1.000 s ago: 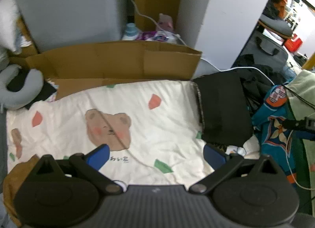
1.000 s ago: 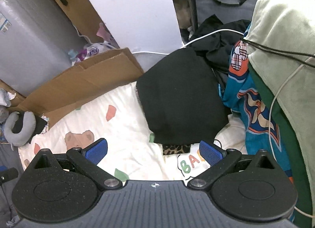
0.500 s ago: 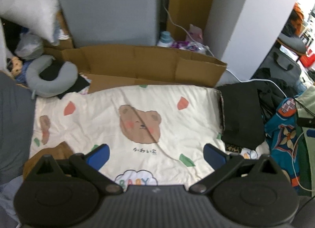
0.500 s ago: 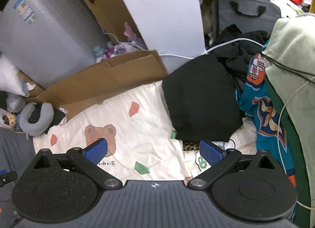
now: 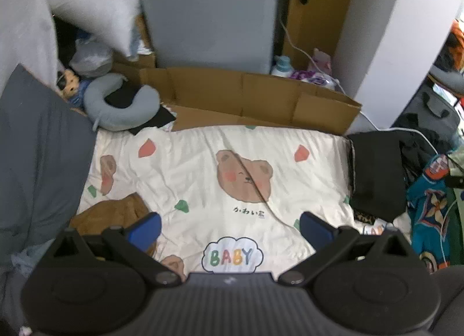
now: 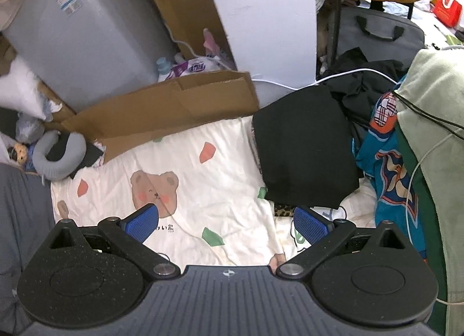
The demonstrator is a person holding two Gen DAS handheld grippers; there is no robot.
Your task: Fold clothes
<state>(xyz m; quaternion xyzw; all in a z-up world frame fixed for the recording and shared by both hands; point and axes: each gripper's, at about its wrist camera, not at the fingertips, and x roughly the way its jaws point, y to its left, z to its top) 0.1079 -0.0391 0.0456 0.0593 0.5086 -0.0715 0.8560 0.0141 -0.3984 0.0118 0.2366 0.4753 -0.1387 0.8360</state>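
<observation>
The left gripper [image 5: 229,227] and the right gripper [image 6: 226,221] hover with fingers spread wide and nothing between them, probably free to choose a garment. A brown garment [image 5: 116,214] lies nearest; beyond, a folded black garment [image 6: 301,150] rests on the bear-print blanket [image 5: 203,168], apparently set aside as finished.

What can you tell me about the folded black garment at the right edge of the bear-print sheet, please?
The black garment is folded into a flat, roughly rectangular block of plain matte cloth. It lies on the right edge of the cream bear-print sheet, over a leopard-patterned piece peeking out at its near edge. Both grippers are open and clear of it.
</observation>
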